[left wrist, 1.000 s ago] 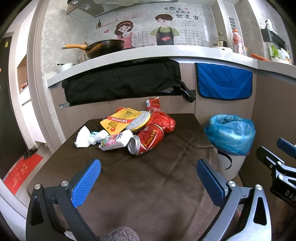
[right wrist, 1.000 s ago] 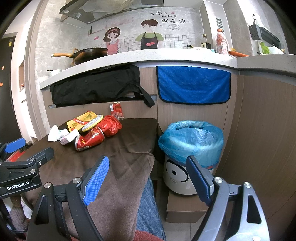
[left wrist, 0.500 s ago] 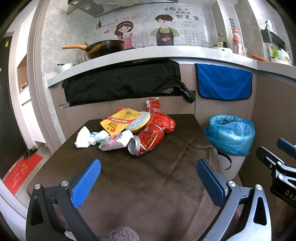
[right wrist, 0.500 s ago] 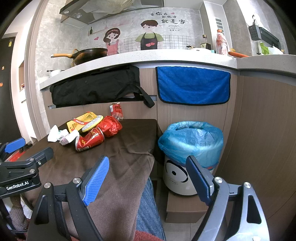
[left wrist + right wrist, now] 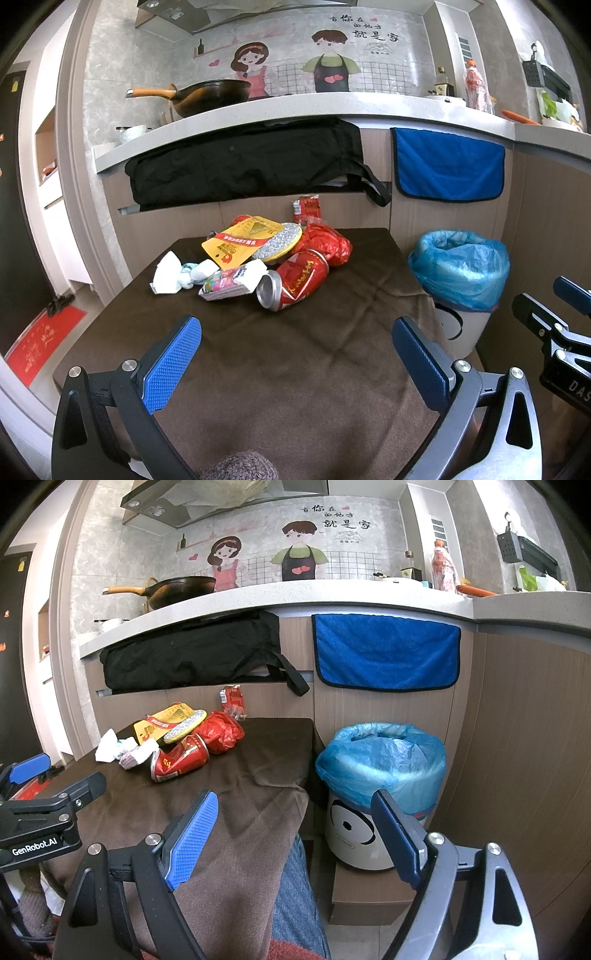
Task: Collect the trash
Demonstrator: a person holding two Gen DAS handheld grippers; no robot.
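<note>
Brown tablecloth (image 5: 295, 369) — one red can (image 5: 295, 282), one bin (image 5: 460, 280)

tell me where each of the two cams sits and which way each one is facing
Left wrist: sits on the left gripper, low over the brown tablecloth, facing the trash pile; its open fingers and the right gripper's side show.
Right wrist: sits on the right gripper, off the table's right edge, facing the lined bin; its open fingers and the left gripper show.
Shared: pile, red can, bin, counter.
</note>
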